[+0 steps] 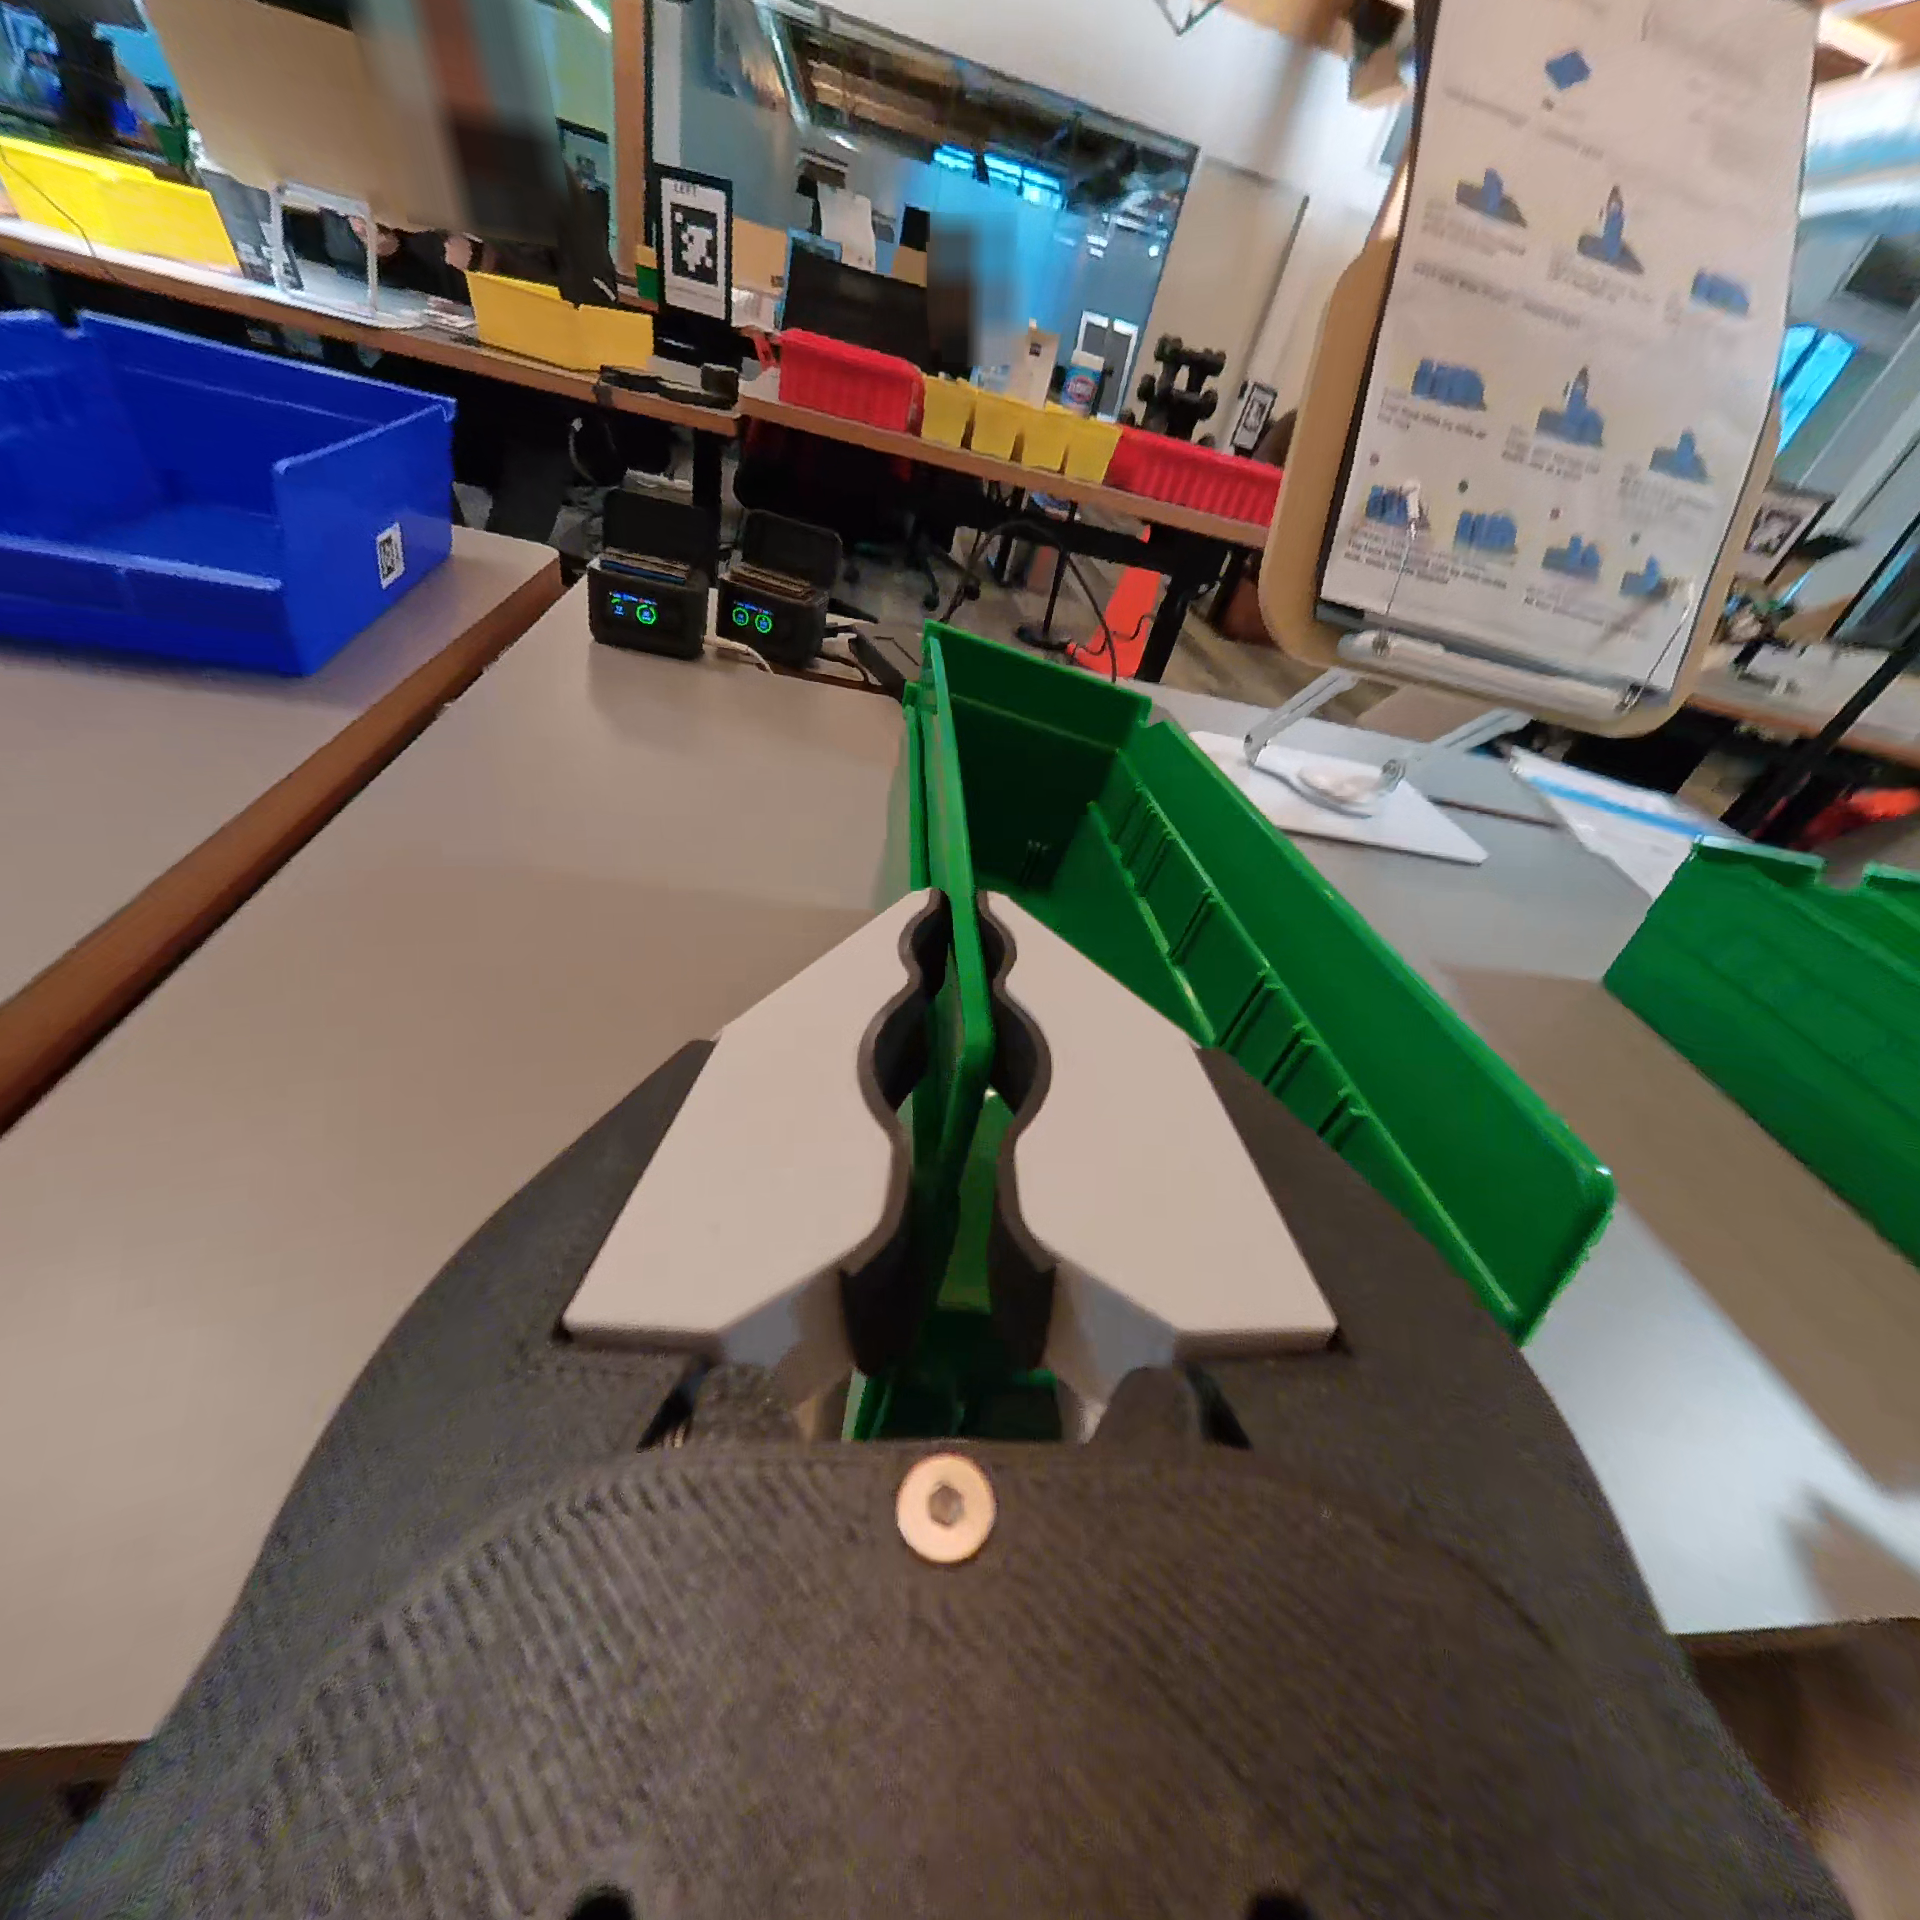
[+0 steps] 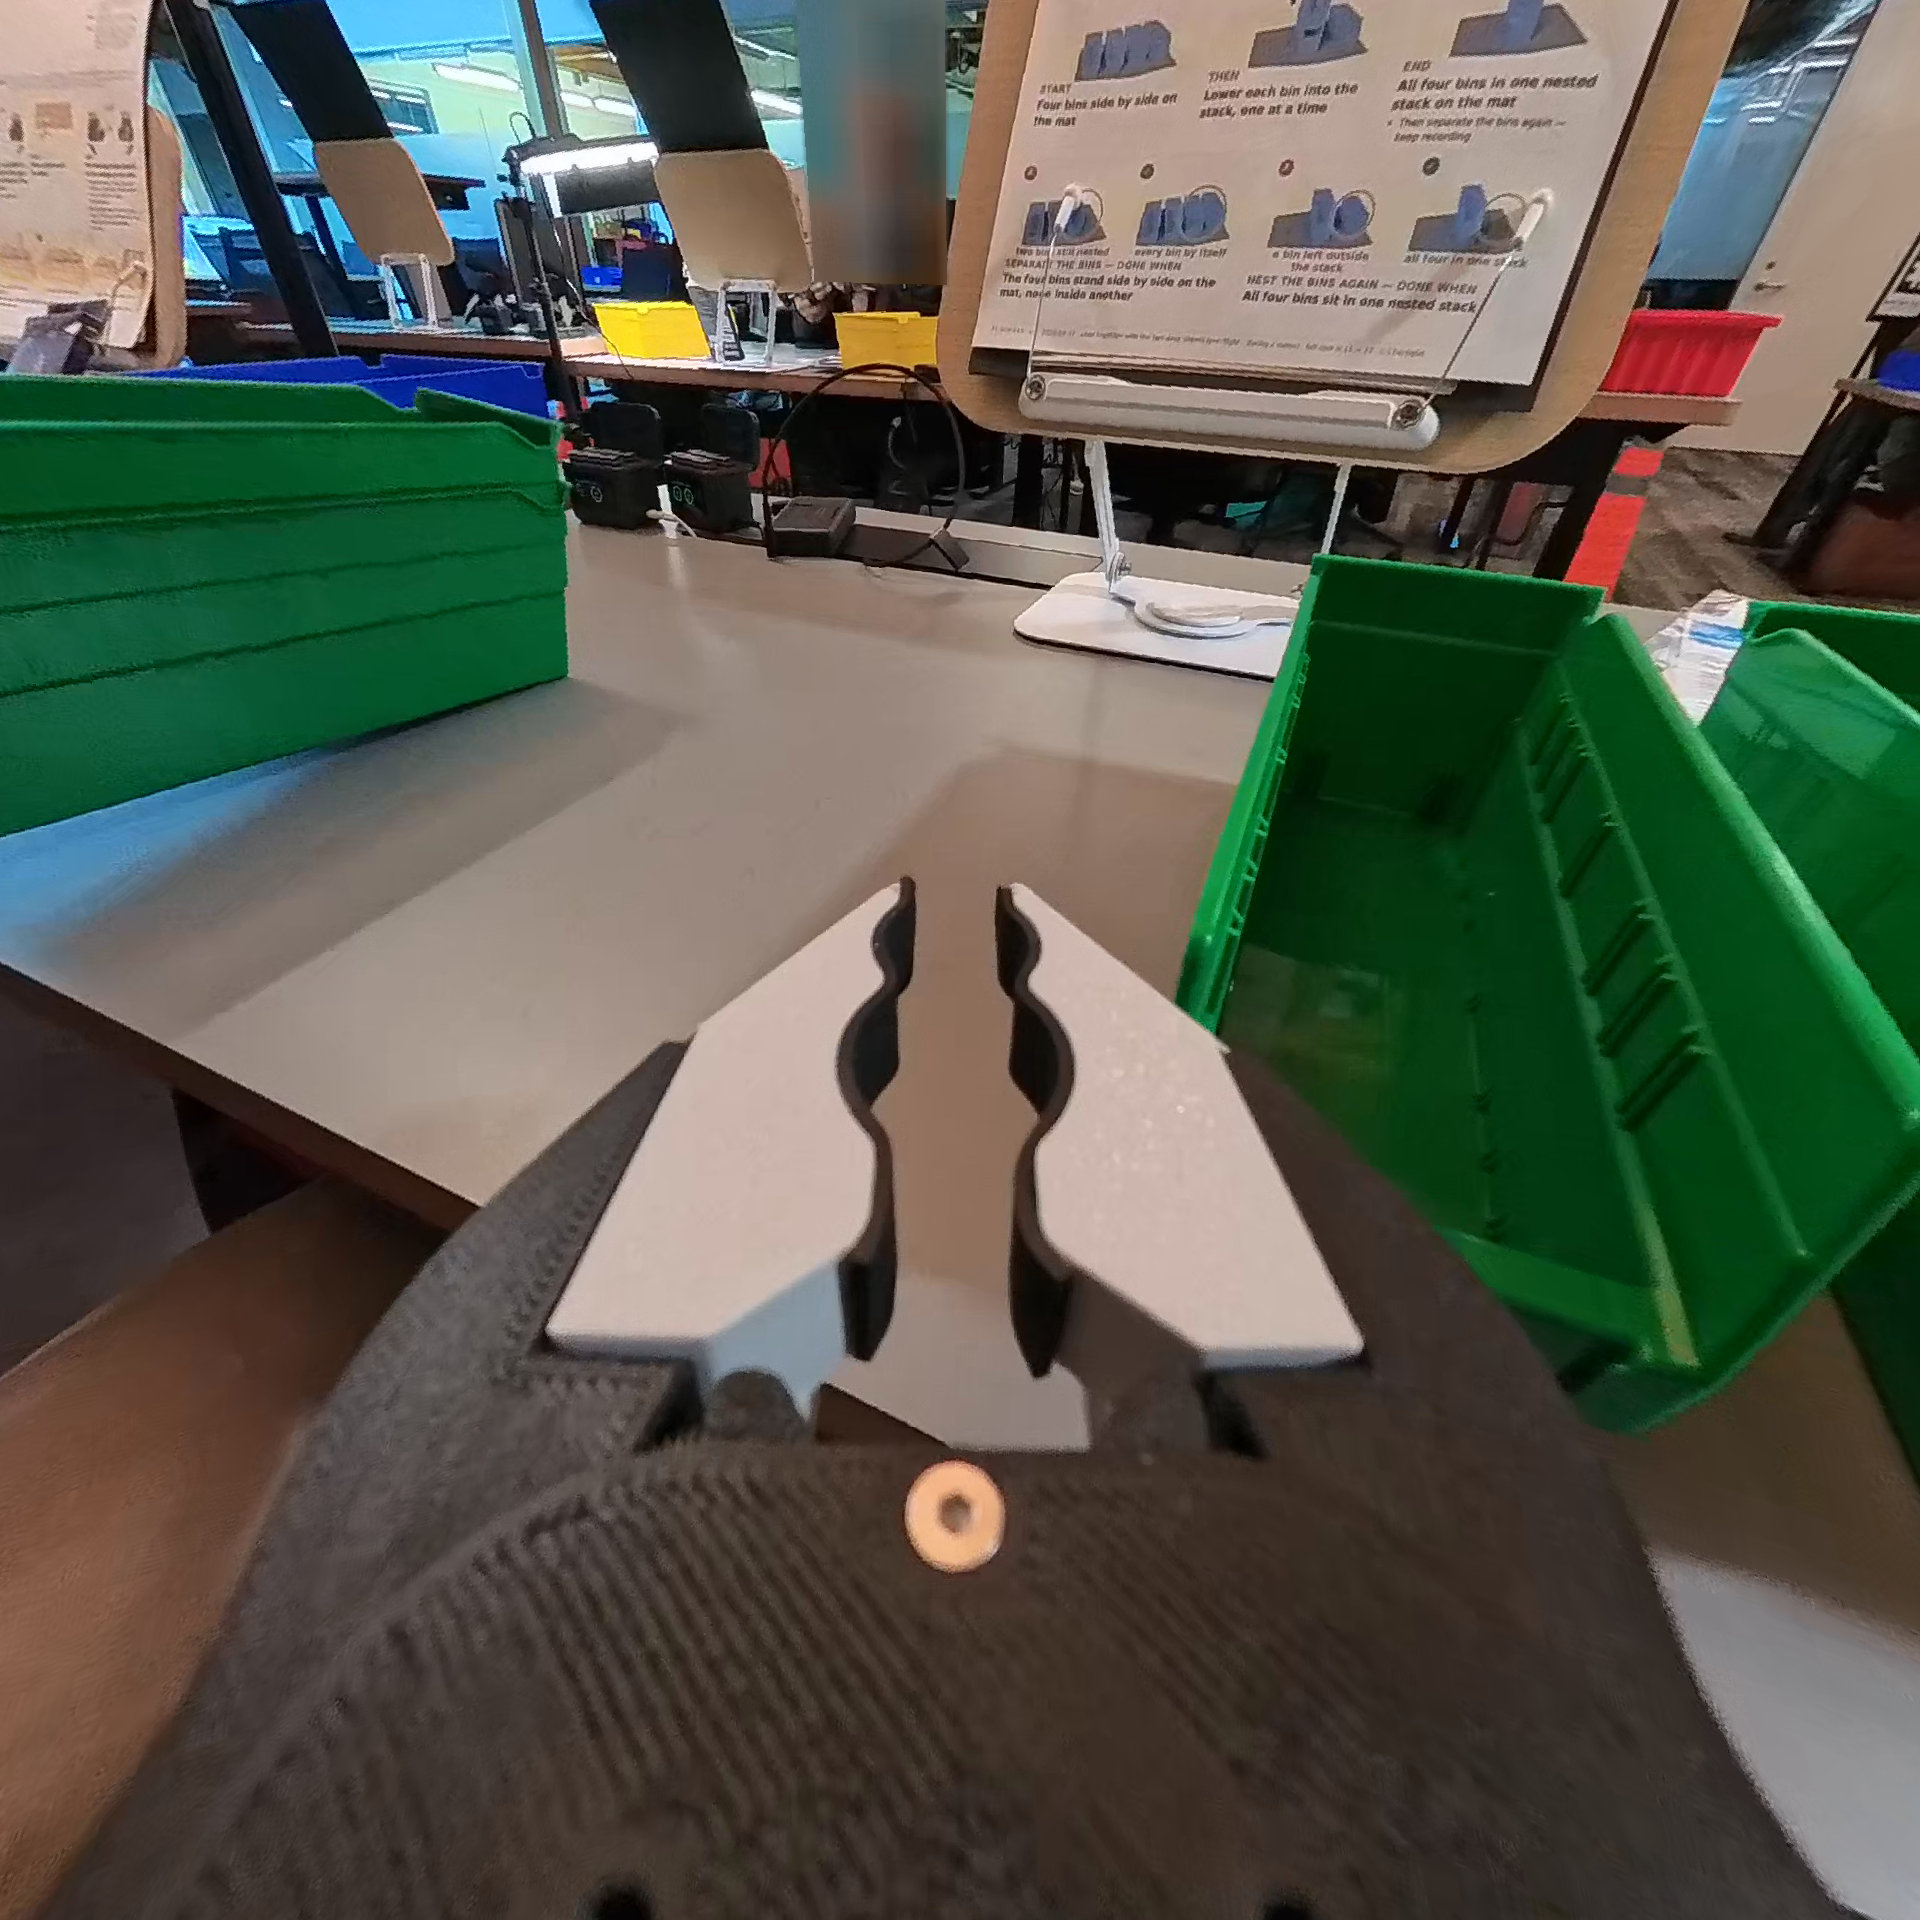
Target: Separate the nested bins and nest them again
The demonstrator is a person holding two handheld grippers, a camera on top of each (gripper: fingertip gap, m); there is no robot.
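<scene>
Left tongs [image 1: 951, 925] of mine were clamped on one side wall of a green bin [image 1: 1195, 935], lifted tilted over the table [image 1: 520, 987]. Right tongs [image 2: 954, 909] were parted, holding nothing, beside another green bin [image 2: 1507, 987].

Left black-and-grey two-finger tool [image 1: 961, 904] clamped on side wall of long green plastic bin [image 1: 1247, 966], grey surface [image 1: 520, 883] beneath, second green plastic bin [image 1: 1787, 997] right, blue plastic bin [image 1: 208, 499] far left
</scene>
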